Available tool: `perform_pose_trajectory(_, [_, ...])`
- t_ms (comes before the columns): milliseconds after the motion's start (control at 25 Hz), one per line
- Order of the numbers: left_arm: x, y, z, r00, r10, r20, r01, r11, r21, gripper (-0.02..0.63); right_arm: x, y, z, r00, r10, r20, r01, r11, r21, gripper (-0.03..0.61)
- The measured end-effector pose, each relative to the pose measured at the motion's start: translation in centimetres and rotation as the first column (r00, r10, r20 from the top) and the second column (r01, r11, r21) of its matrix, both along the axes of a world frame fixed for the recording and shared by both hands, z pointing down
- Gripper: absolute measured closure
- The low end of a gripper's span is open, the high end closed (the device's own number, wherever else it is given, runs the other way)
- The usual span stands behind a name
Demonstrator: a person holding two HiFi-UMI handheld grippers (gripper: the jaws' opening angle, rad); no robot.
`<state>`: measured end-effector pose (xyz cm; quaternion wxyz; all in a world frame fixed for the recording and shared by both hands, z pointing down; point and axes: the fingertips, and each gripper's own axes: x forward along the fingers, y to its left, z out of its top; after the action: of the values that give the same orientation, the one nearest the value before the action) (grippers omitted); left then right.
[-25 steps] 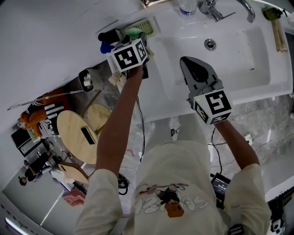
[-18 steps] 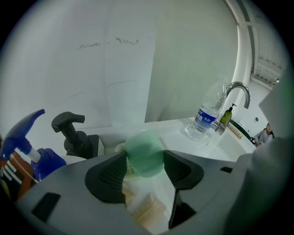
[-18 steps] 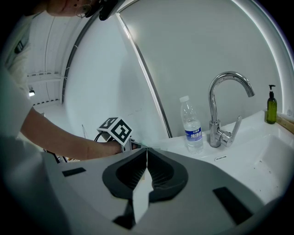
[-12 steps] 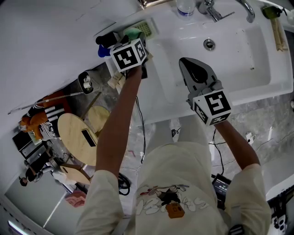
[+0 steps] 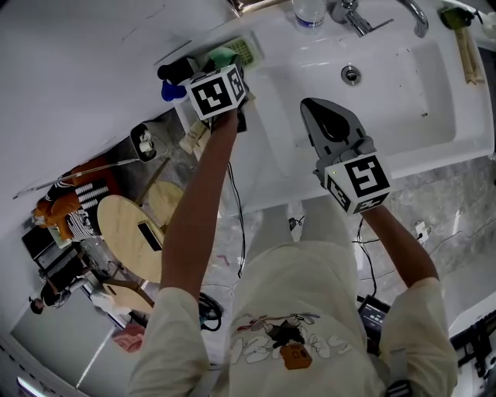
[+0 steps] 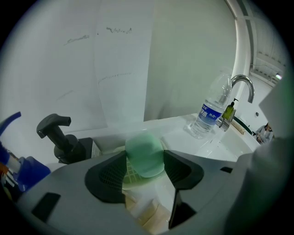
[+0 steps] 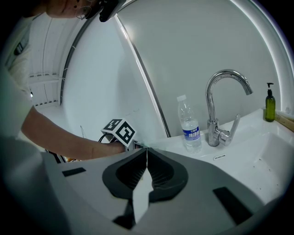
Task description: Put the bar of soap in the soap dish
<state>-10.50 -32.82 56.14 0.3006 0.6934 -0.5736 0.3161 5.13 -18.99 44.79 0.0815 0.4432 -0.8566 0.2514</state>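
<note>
Reaching far forward on a straight arm, the left claw (image 6: 144, 161) pinched the green bar of soap (image 6: 144, 153) just above the pale gridded soap dish (image 6: 130, 173) at the sink's (image 5: 434, 116) left end, beside a black pump bottle (image 6: 62, 140). Whether soap touched dish was unclear. The right claw (image 7: 146, 156), on a bent arm, hung over the basin's near side, pressed together on nothing.

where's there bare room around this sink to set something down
Bare: the basin floor right of the drain, and the ledge between soap dish and water bottle. Crowded: the left corner, where pump bottle, dish and left gripper holding the soap bunch up.
</note>
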Motion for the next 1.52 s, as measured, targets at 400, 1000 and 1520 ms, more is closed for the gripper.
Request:
perform_pose_trajectory(400, [-0.2,-0.6,0.0,0.998,0.021,0.067,-0.023,0.999,0.029,0.353,0.1,-0.4,0.2,1.000,0.007,0.007,-0.007,1.000,-0.008,0.571])
perform_pose_trajectory(1000, [-0.2,-1.0,-1.7,0.997,0.022,0.079,-0.027,0.998,0.062,0.353,-0.1,-0.6,-0.5,1.000,0.008,0.009,-0.008,1.000,0.005,0.571])
perform_pose_trajectory(1520, [-0.2,-1.0,-4.4,0.999,0.023,0.048,-0.028,0.994,0.108,0.368,-0.4,-0.5,-1.3,1.000,0.010,0.005,-0.010,1.000,0.018,0.571])
